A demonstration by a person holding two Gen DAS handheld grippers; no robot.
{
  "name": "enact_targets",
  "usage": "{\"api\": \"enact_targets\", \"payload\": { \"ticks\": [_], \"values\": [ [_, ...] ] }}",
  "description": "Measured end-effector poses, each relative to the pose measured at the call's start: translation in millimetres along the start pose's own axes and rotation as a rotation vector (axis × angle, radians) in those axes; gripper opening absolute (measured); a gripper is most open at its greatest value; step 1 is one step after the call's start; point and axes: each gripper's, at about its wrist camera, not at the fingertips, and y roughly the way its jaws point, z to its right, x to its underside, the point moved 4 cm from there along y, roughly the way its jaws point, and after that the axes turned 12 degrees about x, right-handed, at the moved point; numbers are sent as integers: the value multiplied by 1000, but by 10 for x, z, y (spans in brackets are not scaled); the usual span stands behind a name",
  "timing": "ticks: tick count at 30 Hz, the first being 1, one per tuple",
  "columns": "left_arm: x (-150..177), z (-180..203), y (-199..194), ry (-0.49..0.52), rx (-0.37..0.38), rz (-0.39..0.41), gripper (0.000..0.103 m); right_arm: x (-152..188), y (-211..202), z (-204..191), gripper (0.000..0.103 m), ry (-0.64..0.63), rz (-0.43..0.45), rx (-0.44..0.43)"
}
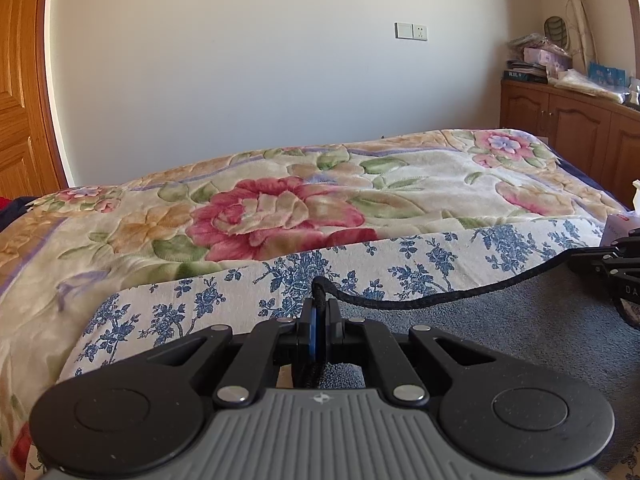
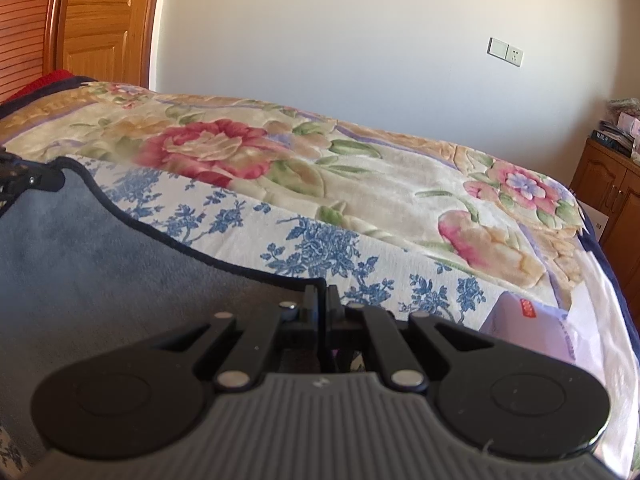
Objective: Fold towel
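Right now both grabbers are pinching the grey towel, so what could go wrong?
1. The left gripper pinches only the dark edge of the grey towel; a tug might pull it free.
2. The right gripper also holds just the hem, so one corner could drop and skew the fold.
3. The edge sags between the grippers; uneven lifting may bunch it or drag the blue-flowered cloth underneath.

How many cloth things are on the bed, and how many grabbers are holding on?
Grey towel: 1
Blue-flowered cloth: 1
Big flowery blanket: 1
Hand-held grippers: 2, the left hand-held gripper and the right hand-held gripper, both shut on the towel's dark edge
Total: 5
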Motion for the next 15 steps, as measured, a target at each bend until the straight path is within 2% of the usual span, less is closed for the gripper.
{"api": "enact_targets", "payload": {
  "ticks": [10,12,13,14,15],
  "values": [
    [70,-20,75,9,-9,-23,6,30,33,-5,4,8,-9,0],
    [75,-18,75,8,-15,-23,10,33,28,1,5,12,-10,5],
    [78,-22,68,6,-23,-21,11,34,21,9,6,16,-9,7],
    [80,-22,60,3,-23,-20,11,32,6,17,14,21,-6,9],
    [81,-19,50,2,-19,-20,11,30,-11,27,15,24,-1,16]
  ]
}}
